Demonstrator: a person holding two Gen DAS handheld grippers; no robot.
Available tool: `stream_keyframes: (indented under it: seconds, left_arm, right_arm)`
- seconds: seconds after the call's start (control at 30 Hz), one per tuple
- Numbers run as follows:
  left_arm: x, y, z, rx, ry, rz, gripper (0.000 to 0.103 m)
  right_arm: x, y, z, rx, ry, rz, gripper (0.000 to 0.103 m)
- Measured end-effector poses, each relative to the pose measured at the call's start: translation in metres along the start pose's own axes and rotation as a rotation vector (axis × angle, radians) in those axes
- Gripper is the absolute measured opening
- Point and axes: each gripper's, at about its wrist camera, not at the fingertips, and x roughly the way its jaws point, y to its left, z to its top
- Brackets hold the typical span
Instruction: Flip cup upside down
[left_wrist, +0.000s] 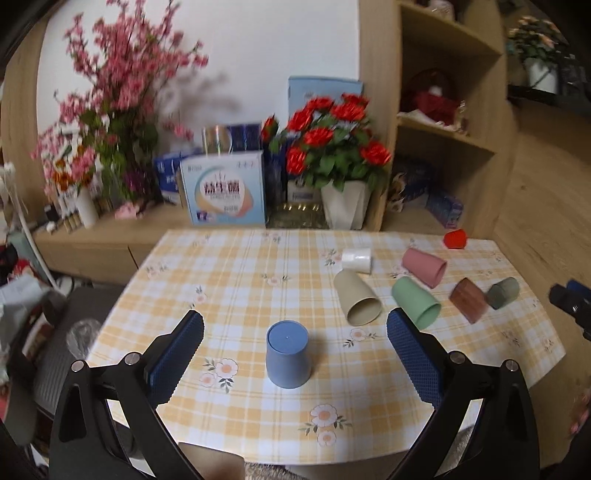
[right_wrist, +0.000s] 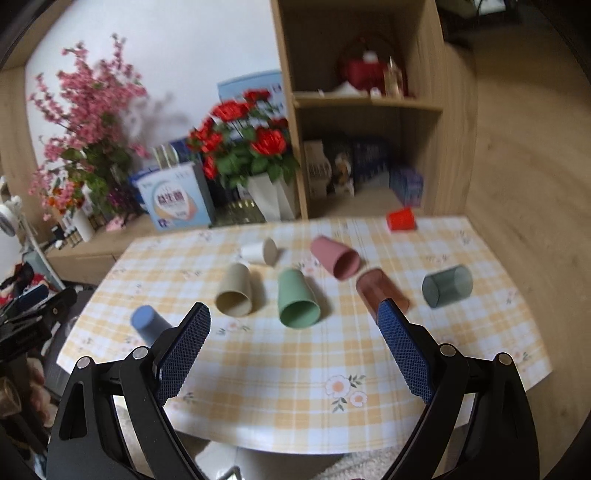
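A blue cup (left_wrist: 287, 353) stands upside down on the checked tablecloth (left_wrist: 240, 280), between the fingers of my open, empty left gripper (left_wrist: 295, 334), untouched. It also shows at the left in the right wrist view (right_wrist: 149, 325). Lying on their sides are a beige cup (left_wrist: 357, 302), a green cup (left_wrist: 415, 302), a pink cup (left_wrist: 424, 266), a white cup (left_wrist: 356, 259), a brown translucent cup (left_wrist: 468, 300) and a dark grey cup (left_wrist: 503, 292). My right gripper (right_wrist: 294, 321) is open and empty, in front of the green cup (right_wrist: 297, 303).
A red cup (left_wrist: 455, 239) stands upside down at the table's far right edge. Behind the table are a low shelf with flower pots (left_wrist: 345, 206), boxes (left_wrist: 225, 192) and a wooden shelf unit (left_wrist: 443, 122). A chair (left_wrist: 66, 332) stands at the left.
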Motion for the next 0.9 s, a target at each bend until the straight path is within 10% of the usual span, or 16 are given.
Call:
stream_keyframes:
  seconds: [0.33, 0.9]
  left_arm:
    - [-0.054, -0.013, -0.016, 0.016, -0.077, 0.021, 0.097]
    - [-0.062, -0.03, -0.019, 0.047, -0.102, -0.007, 0.097]
  right_arm:
    - [-0.053, 0.029, -0.006, -0.086, -0.14, -0.041, 0.089]
    - [-0.045, 0.02, -0.01, -0.04, -0.114, -0.065, 0.089]
